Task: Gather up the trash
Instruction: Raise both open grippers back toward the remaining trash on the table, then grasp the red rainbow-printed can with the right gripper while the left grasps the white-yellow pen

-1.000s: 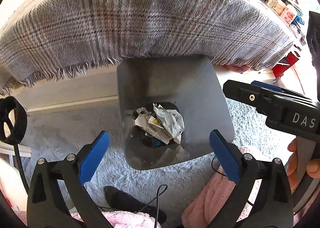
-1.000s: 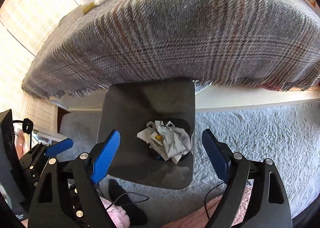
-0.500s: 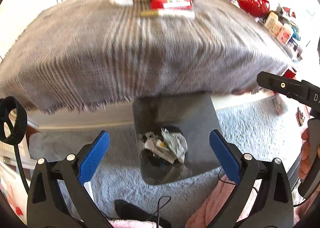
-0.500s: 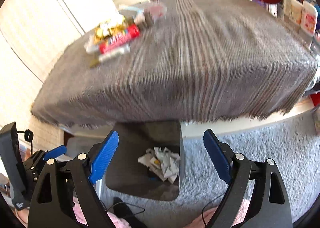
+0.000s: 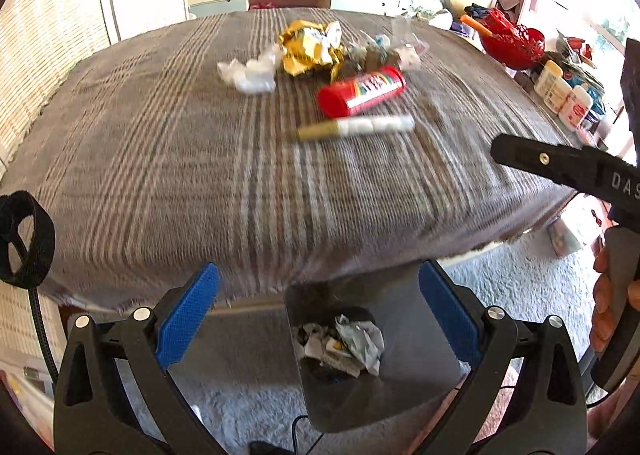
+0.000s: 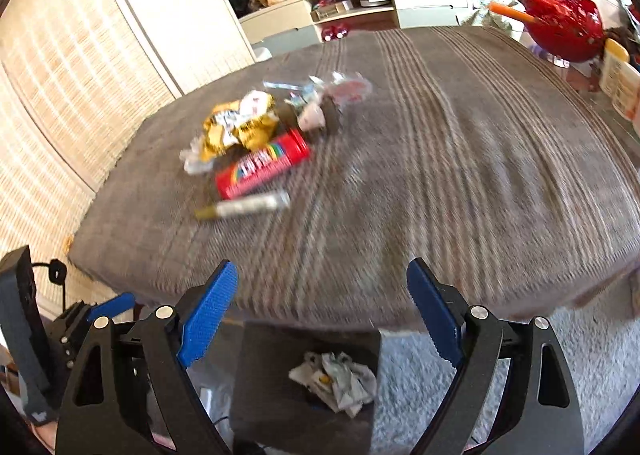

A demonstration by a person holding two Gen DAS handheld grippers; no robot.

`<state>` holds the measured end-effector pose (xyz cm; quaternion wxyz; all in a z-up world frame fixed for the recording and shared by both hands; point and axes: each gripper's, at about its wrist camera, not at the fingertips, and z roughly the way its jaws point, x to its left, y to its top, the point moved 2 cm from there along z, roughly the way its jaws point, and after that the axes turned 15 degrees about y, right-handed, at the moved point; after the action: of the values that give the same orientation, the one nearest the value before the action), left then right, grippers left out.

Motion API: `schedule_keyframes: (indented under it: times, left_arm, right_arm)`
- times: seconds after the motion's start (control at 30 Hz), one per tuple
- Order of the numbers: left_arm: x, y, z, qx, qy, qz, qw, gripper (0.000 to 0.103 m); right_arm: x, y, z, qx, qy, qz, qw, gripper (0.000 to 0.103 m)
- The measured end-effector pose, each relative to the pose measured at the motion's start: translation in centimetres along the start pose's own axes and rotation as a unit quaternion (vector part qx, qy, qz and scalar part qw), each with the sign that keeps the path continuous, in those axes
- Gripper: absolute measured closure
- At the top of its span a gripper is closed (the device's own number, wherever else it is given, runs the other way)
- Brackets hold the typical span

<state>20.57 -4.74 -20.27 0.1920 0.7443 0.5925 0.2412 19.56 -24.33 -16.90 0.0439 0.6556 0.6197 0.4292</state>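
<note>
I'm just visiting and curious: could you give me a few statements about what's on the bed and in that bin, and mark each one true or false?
1. The bin already holds crumpled paper. True.
2. The red tube lies inside the bin. False: it lies on the blanket, beside the gold wrapper.
3. The right gripper is clamped on a wrapper. False: its jaws stand wide apart with nothing between them.
4. A white stick lies on the blanket, nearer the bin than the red tube is. True.
5. The left gripper is open and empty. True.
6. The blanket is plain blue. False: it is grey-brown with stripes.
</note>
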Motion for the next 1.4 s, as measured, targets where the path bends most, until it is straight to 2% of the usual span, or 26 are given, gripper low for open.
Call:
schedule_keyframes:
  times: [0.27, 0.4, 0.6, 0.83, 1.03, 1.2, 1.4]
  left_arm:
    - [0.4, 2.7, 1.6, -0.006, 0.005, 0.010, 0.9999, 0.008]
    - [0.6, 3.3, 2.1, -0.008, 0.004, 0.013, 0.9999, 0.008]
    - [1.3, 4.5, 2.9, -0.013, 0.004, 0.019, 0.9997, 0.009]
    - [1.3, 5.5, 3.7, -0.014, -0.005, 0.026, 0.9995, 0.009]
    - [1.4, 5.7, 4.3, -0.010, -0.012, 0.022, 0.9996, 0.010]
    - [0.8, 5.9, 4.6, -0.011, -0.024, 0.025, 0.9993, 0.010]
    - [-0.5, 6.3, 4.7, -0.019, -0.036, 0.041, 0.9983, 0.015]
  right_arm:
    - [1.4, 3.8, 3.8, -0.002, -0.001, -0.007, 1.000, 0.016]
    - [1.8, 5.1, 6.2, 0.003, 0.013, 0.013, 1.000, 0.025]
    - [1.8, 6.1, 9.4, 0.019, 0.013, 0.040, 0.999, 0.036]
    - [1.9, 6.5, 11.7, 0.025, 0.004, 0.044, 0.999, 0.036]
    - [3.0, 6.8, 12.8, 0.032, -0.024, 0.012, 0.999, 0.038]
    - [2.7, 7.4, 12.6, 0.048, -0.017, 0.007, 0.999, 0.058]
    - [0.7, 7.0, 10.5, 0.054, -0.006, 0.011, 0.998, 0.069]
